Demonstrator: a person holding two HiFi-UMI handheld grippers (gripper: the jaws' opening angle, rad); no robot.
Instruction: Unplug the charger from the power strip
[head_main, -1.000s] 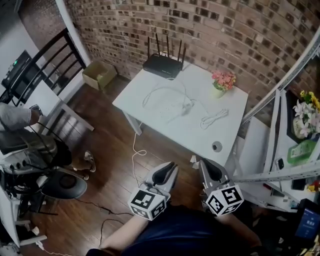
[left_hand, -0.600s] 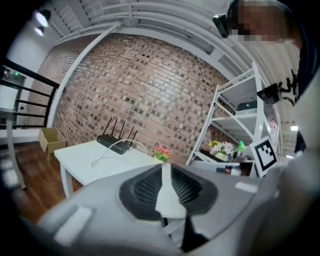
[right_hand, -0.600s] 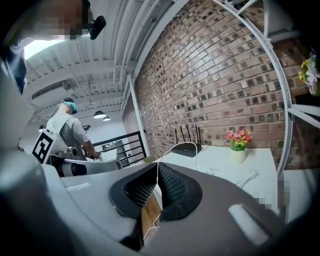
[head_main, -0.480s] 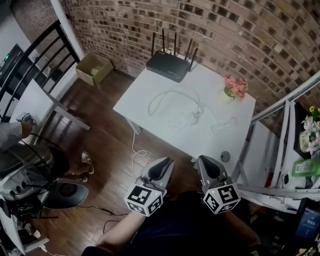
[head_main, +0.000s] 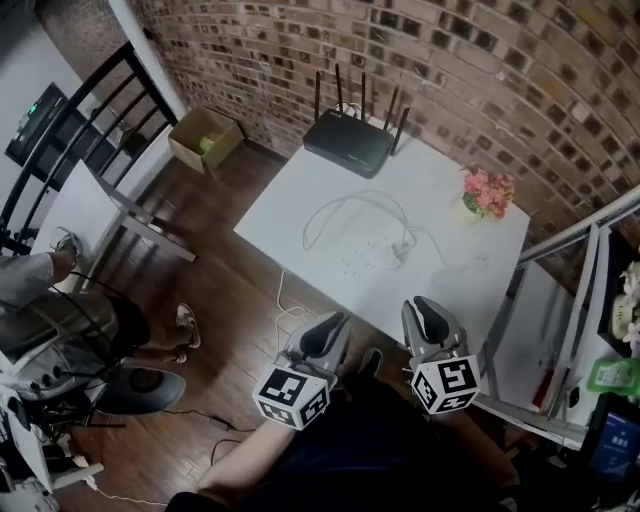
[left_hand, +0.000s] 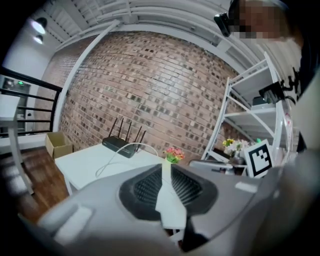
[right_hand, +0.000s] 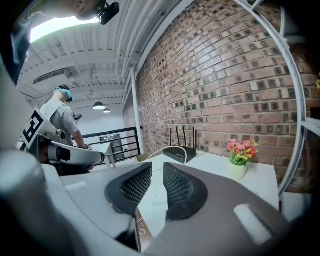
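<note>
Holding: nothing, in either of my tongs.
State of left gripper (left_hand: 165, 165): jaws a narrow slit apart, only white table (head_main: 300, 195) showing through.
State of right gripper (right_hand: 157, 167): jaws had just been opening to a slim gap, nothing between them.
Placement: both hung side by side, short of the table's near edge, pointing at it and touching nothing.
Lie of power strip (head_main: 368, 264): flat at mid-table, ahead of both tongs, its long axis running across my view.
Lie of charger (head_main: 403, 250): seemingly plugged in at the strip's right end, its cable (head_main: 350, 199) looping off toward the router (head_main: 352, 142); white on white, so not certain.
Nearer hand: the right, I judged, with the charger almost straight ahead of it; the left could steady the strip's other end.
</note>
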